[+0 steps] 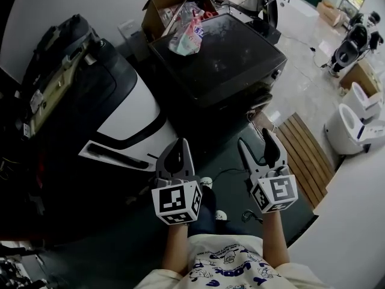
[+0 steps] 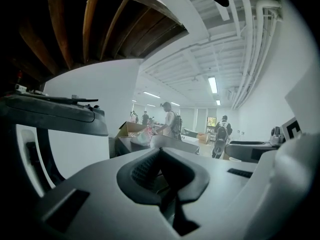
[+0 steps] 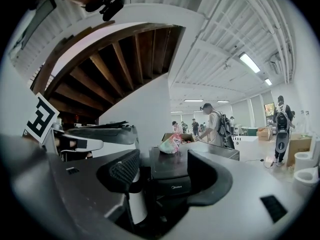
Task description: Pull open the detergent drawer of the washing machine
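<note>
The dark washing machine [image 1: 222,59] stands ahead of me, with a pink and white bag [image 1: 187,35] lying on its lid. Its front panel [image 3: 172,185] shows between the right gripper's jaws, some way off; I cannot pick out the detergent drawer. My left gripper [image 1: 176,152] hangs below and left of the machine with its jaws together and nothing in them. My right gripper [image 1: 260,146] is beside it, jaws wide apart and empty, pointing at the machine's front. In the gripper views, the left gripper [image 2: 160,156] looks shut and the right gripper [image 3: 162,171] open.
A large black and white appliance [image 1: 129,110] stands close on the left. An open cardboard box [image 1: 174,8] sits behind the washer. Wooden slats [image 1: 304,155] lie on the floor at right, with white round machines [image 1: 355,119] beyond. A cable [image 1: 231,173] runs across the dark floor. People stand far back.
</note>
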### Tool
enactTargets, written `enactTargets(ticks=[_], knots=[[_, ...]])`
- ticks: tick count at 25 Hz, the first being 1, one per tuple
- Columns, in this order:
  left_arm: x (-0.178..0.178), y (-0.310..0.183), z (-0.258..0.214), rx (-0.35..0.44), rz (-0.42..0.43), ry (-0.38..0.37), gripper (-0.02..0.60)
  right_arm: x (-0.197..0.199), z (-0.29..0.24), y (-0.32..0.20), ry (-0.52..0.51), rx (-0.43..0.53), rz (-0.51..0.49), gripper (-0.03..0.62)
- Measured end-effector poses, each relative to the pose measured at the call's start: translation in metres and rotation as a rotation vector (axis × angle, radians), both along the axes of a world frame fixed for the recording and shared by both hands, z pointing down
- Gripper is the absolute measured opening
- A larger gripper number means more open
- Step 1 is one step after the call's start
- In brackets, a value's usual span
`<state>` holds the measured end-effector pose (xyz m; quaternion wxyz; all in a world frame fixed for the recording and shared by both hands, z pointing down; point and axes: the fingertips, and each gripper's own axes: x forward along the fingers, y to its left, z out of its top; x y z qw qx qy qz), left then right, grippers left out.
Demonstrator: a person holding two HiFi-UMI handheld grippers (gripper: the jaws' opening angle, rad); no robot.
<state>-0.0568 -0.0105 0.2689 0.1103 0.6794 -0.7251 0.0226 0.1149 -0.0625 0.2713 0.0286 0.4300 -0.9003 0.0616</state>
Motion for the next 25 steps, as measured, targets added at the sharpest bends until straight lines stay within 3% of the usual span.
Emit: enactTargets(ticks=[13, 25], knots=[[-0.052, -0.114, 0.023, -0.049, 0.074, 0.004, 0.014, -0.055, 0.029, -0.1, -0.018, -0.085, 0.048, 0.302], [-0.071, -0.169, 0.065, -0.112, 0.151, 0.025, 0.014, -0.083, 0.079, -0.145, -0.113, -0.217, 0.079, 0.302]])
